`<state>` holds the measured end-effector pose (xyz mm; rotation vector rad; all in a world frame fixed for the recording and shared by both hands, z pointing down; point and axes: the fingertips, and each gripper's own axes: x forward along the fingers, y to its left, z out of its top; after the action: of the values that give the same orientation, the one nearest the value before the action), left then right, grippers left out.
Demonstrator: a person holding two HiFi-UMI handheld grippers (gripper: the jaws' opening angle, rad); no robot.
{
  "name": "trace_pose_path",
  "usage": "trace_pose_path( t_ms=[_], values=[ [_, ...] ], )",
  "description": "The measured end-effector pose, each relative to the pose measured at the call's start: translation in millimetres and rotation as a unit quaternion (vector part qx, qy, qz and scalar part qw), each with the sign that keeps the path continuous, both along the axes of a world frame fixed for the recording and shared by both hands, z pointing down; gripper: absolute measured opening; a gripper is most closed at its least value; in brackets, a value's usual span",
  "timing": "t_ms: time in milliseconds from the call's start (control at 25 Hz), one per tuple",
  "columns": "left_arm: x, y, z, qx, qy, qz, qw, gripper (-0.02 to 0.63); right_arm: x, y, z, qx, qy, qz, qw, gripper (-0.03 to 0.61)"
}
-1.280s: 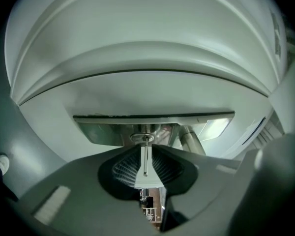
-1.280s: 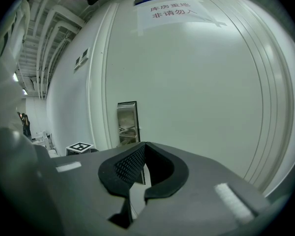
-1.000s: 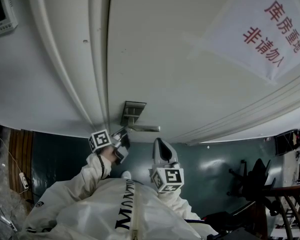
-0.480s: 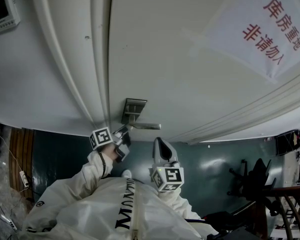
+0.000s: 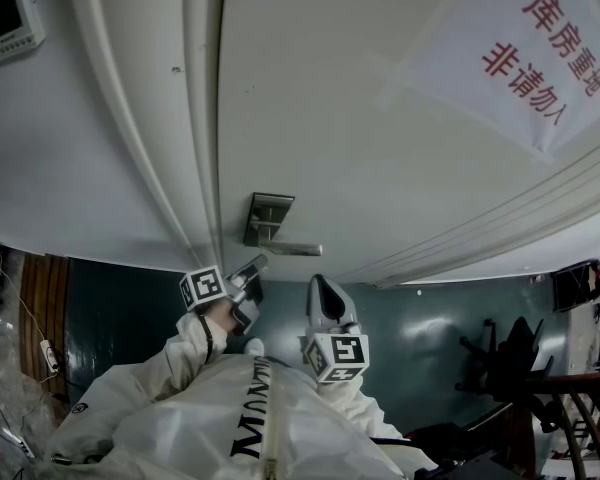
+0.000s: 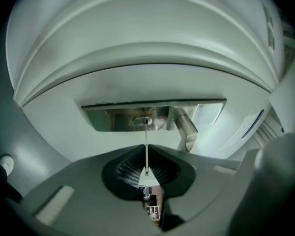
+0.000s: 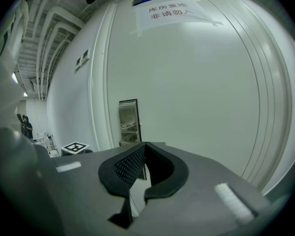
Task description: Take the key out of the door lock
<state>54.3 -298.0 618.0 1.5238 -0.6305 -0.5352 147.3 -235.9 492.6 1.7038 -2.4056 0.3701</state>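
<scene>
Pale door [image 5: 330, 118]: thin silver key [image 6: 146, 151] edge-on; left fingers [image 6: 123, 170] just tightened, gripping it; right fingers [image 7: 129, 165] clenched empty.

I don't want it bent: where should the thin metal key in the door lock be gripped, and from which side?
Pinch the thin metal key by its flat faces at the outer end, coming straight on to the shiny steel lock plate, since it sticks out square from the keyhole. The left tool, whose jaws have just been closing, already holds it so.
</scene>
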Motion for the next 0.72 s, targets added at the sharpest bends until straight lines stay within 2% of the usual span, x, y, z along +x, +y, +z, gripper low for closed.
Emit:
trace_pose_path(
  t_ms=[120,360,600,720],
  values=[
    [0,16,4,-0.001,-0.001,-0.005,1.0000,0.023,-1,0,-1,0.002,-0.003,-0.004,1.000,0.000],
    [-3,18,-6,0.032,-0.037,0.008,0.9988,0.023,-8,5,2,-0.001,-0.009,-0.015,1.000,0.000],
    [-10,27,-5,0.059,-0.108,0.008,0.9924,0.023,-5,6,2,0.001,-0.015,-0.014,1.000,0.000],
    [-15,30,-7,0.084,-0.157,0.008,0.9840,0.023,-5,6,3,0.001,-0.018,-0.016,1.000,0.000]
  ],
)
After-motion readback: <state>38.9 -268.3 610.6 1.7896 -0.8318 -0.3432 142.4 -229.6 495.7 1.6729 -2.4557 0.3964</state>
